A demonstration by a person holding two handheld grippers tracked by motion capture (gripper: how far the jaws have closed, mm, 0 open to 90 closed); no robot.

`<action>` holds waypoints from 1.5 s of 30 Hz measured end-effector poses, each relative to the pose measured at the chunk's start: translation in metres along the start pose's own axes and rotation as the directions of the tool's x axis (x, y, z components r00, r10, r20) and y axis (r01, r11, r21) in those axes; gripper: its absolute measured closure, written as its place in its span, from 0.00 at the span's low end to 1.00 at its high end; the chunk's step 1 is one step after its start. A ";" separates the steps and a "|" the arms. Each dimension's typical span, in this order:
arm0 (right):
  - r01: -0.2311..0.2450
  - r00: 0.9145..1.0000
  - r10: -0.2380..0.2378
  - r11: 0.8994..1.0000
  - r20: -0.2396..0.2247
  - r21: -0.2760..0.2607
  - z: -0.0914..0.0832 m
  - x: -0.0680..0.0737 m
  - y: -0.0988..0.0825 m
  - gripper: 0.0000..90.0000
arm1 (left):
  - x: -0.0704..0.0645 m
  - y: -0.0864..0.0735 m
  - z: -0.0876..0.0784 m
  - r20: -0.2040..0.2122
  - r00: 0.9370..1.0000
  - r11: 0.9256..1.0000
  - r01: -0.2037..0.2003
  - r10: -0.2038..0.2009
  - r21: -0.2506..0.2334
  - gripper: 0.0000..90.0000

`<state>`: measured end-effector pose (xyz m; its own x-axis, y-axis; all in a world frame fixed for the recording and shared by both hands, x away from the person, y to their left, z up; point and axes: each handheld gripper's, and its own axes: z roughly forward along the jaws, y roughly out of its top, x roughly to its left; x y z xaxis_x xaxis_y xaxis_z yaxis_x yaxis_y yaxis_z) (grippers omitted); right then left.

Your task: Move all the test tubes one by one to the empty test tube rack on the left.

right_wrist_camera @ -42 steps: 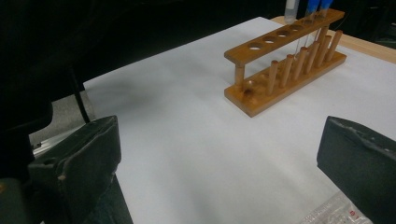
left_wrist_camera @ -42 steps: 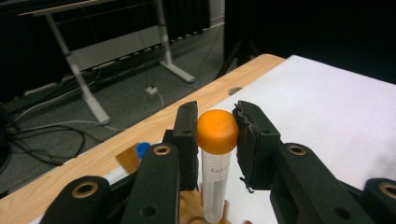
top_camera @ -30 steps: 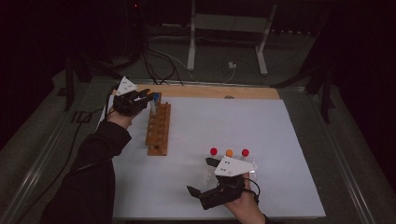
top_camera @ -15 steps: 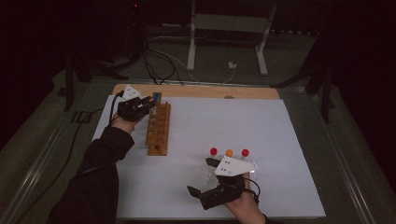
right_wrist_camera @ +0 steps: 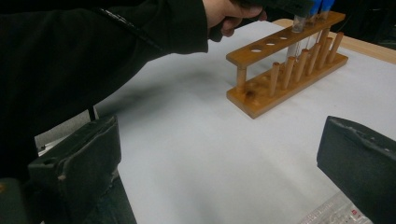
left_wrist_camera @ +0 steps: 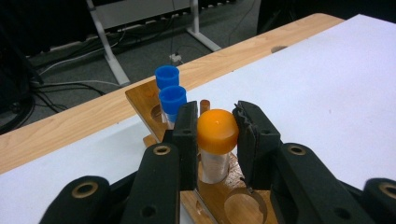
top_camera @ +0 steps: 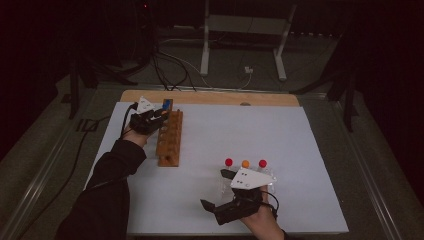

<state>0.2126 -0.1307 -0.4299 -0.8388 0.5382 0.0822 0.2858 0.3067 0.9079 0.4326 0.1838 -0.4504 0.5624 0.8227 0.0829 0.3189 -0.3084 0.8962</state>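
Orange-capped tube [left_wrist_camera: 216, 140] is clamped between the narrow jaws of the left gripper [left_wrist_camera: 216, 135], standing in a hole of the wooden rack [top_camera: 169, 137], just beside two blue-capped tubes [left_wrist_camera: 170, 95]. Right gripper [top_camera: 216, 190] rests wide open and empty on the white table [top_camera: 300, 150].

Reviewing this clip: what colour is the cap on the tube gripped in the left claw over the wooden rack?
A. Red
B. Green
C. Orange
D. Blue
C. In the left gripper view, the left claw is closed on a clear tube with an orange cap, its lower end in a hole of the wooden rack, just behind two blue-capped tubes.
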 end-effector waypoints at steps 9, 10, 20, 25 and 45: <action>0.002 1.000 -0.002 1.000 -0.004 -0.001 -0.001 0.001 0.001 0.00 | 0.000 0.001 0.000 0.010 1.000 1.000 -0.001 0.001 0.018 0.80; 0.002 1.000 -0.002 1.000 -0.004 -0.002 -0.001 0.001 0.001 0.00 | 0.000 0.001 0.000 0.010 1.000 1.000 -0.001 0.001 0.017 0.80; -0.001 1.000 0.001 1.000 0.004 -0.013 -0.005 -0.002 0.002 0.00 | -0.004 0.003 -0.013 0.060 0.998 1.000 0.021 -0.021 -0.007 0.50; 0.000 1.000 0.000 1.000 0.027 -0.017 -0.009 -0.007 0.004 0.00 | -0.008 0.006 -0.032 0.089 0.996 1.000 0.025 -0.024 -0.014 0.28; -0.035 0.982 0.041 0.999 0.182 -0.036 -0.038 -0.031 -0.006 0.00 | -0.060 -0.013 -0.116 0.337 0.941 0.999 -0.001 0.015 -0.044 0.02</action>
<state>0.2197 -0.1790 -0.4229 -0.7280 0.6842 0.0435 0.2982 0.2589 0.9187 0.3064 0.1933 -0.4165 0.7915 0.6086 -0.0551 0.2849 -0.2877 0.9144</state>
